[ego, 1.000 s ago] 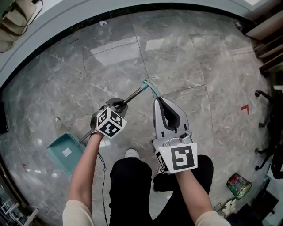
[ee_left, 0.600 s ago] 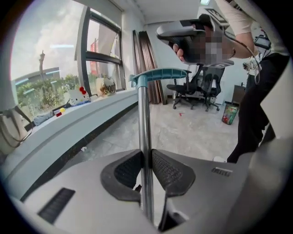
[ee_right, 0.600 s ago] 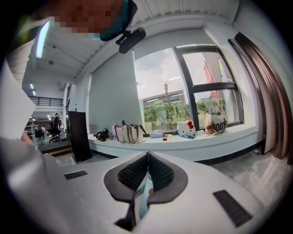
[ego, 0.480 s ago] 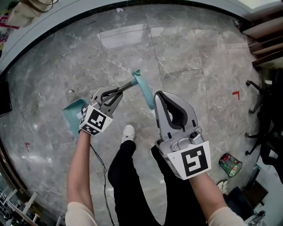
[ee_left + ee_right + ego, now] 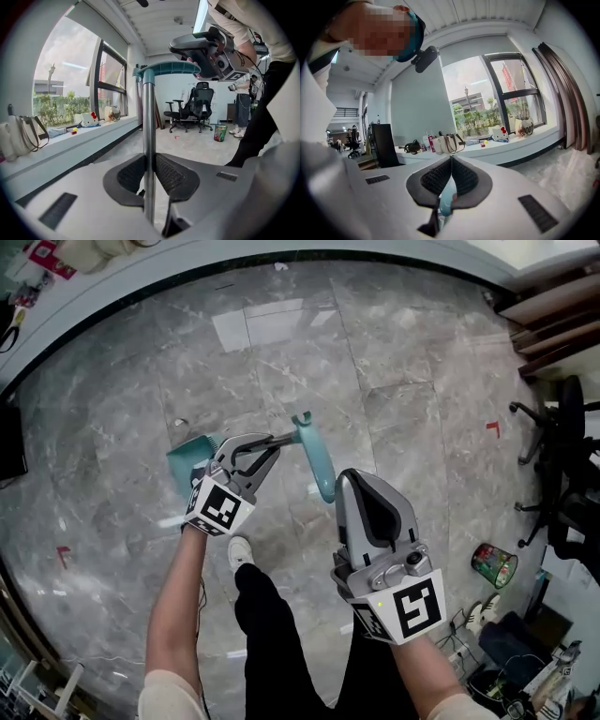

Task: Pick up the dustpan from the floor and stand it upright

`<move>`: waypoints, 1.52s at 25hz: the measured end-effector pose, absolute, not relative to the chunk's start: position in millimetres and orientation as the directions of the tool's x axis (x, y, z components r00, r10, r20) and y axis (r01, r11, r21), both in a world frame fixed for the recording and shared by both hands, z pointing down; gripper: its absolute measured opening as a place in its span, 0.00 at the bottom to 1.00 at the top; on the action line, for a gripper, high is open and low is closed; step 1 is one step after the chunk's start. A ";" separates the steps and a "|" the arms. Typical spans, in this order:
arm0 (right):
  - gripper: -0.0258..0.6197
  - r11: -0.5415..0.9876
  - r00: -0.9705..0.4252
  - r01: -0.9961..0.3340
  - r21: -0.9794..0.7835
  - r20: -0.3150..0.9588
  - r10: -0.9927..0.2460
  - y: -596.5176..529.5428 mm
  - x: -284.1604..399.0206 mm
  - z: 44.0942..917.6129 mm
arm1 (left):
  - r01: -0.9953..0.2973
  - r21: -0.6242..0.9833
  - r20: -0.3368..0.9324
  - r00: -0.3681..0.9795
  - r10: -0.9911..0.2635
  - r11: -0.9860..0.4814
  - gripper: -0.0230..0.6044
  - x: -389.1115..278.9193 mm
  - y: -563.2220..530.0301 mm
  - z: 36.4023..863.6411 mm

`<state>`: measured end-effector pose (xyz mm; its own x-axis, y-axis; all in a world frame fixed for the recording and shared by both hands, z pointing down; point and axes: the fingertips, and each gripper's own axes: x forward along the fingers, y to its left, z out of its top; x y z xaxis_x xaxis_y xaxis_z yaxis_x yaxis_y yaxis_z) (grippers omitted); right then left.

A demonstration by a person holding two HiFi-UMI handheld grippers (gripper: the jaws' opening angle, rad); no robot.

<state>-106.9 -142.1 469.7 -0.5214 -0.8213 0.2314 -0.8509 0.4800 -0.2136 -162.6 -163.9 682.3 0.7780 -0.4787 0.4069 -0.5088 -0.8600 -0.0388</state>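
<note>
The dustpan has a teal pan (image 5: 190, 457), a metal pole (image 5: 278, 439) and a teal grip (image 5: 315, 457). It hangs above the floor, with the pan mostly hidden behind my left gripper (image 5: 251, 452). That gripper is shut on the pole, which rises straight up between its pads (image 5: 148, 140) to the teal grip (image 5: 166, 69). My right gripper (image 5: 347, 484) is shut on the end of the teal grip, and a strip of teal (image 5: 446, 202) shows pinched between its pads. From the left gripper view, the right gripper (image 5: 206, 47) sits at the top of the pole.
Grey marble floor (image 5: 403, 362) spreads all around. Office chairs (image 5: 562, 456) and a green bin (image 5: 492, 565) stand at the right. A long window sill (image 5: 497, 152) carries bags and toys. The person's shoe (image 5: 239, 549) is just below the pan.
The pan has come off the floor at lower left and swung up under my left gripper. The pole now stands steeper, and both grippers keep their hold.
</note>
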 end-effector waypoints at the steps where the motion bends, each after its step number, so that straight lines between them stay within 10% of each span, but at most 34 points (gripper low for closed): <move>1: 0.07 0.477 -0.515 -0.855 -0.203 0.234 -0.824 -135.7 -117.9 468.4 | -0.500 -0.045 0.395 0.786 -0.474 -0.865 0.16 -167.3 -157.7 680.0; 28: 0.07 0.416 -0.435 -0.900 -0.128 0.218 -0.874 -44.2 -238.1 418.4 | -0.539 -0.185 0.405 0.720 -0.564 -0.822 0.15 -299.6 -65.2 669.9; 38: 0.07 0.458 -0.476 -0.877 -0.145 0.139 -0.868 -4.4 -213.1 285.7 | -0.712 -0.215 0.304 0.602 -0.739 -0.668 0.05 -323.4 10.9 420.0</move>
<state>-213.1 -4.4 285.7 -0.4762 -0.8683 0.1390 -0.8771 0.4578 -0.1454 -323.4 10.9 420.0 0.6017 -0.7387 0.3038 -0.7122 -0.6684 -0.2146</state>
